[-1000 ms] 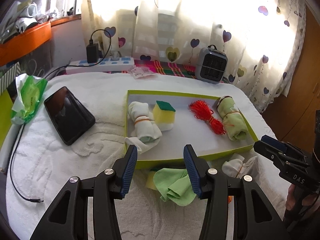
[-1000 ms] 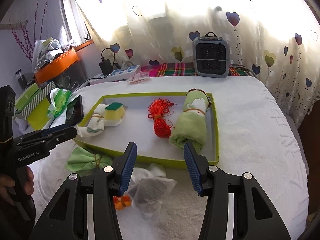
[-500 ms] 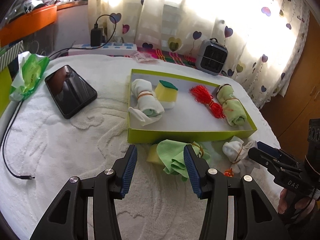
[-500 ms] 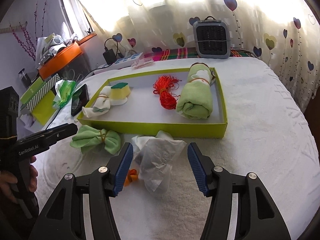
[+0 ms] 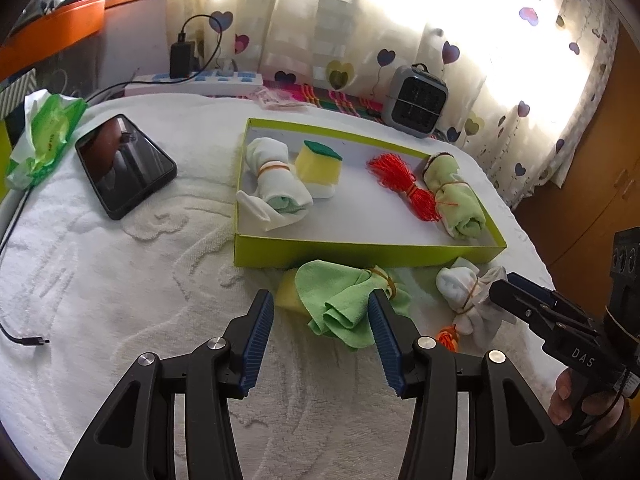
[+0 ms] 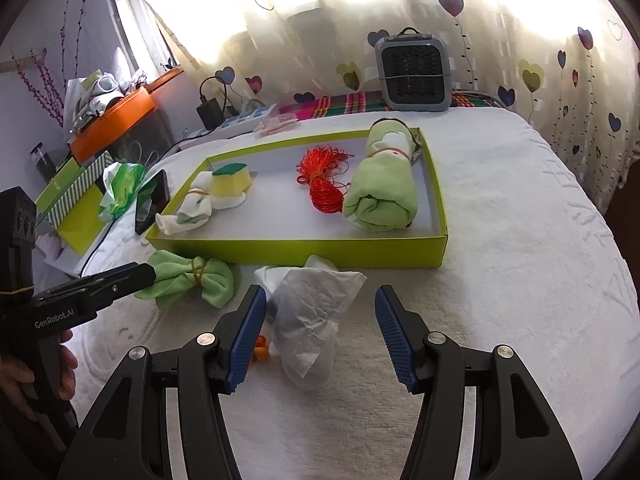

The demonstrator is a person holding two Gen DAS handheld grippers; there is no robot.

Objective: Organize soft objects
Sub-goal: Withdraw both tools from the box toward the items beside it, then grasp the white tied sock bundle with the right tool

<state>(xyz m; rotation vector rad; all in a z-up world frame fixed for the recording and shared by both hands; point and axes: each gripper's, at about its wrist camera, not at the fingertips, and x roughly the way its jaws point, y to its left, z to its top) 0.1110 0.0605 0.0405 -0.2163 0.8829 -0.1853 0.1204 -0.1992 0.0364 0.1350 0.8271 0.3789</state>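
Note:
A lime-green tray (image 5: 360,250) (image 6: 296,250) on the white towel holds a white sock roll (image 5: 276,184), a yellow sponge (image 5: 318,164), red string (image 5: 400,184) and a rolled green towel (image 6: 380,192). In front of the tray lie a green cloth tied with a band (image 5: 344,300) (image 6: 192,280), a yellow sponge under it (image 5: 286,296), a white tied bundle (image 5: 464,296) (image 6: 312,320) and a small orange item (image 5: 448,336). My left gripper (image 5: 320,332) is open just before the green cloth. My right gripper (image 6: 316,340) is open around the white bundle.
A black phone (image 5: 124,164), a green wipes pack (image 5: 44,136) and a loose cable end (image 5: 32,340) lie at the left. A power strip (image 5: 200,80) and a small grey heater (image 5: 416,106) stand at the back. The bed edge falls away at the right.
Both grippers have pulled back and lowered toward the items in front of the tray. The green cloth and white bundle now lie closer between the fingers.

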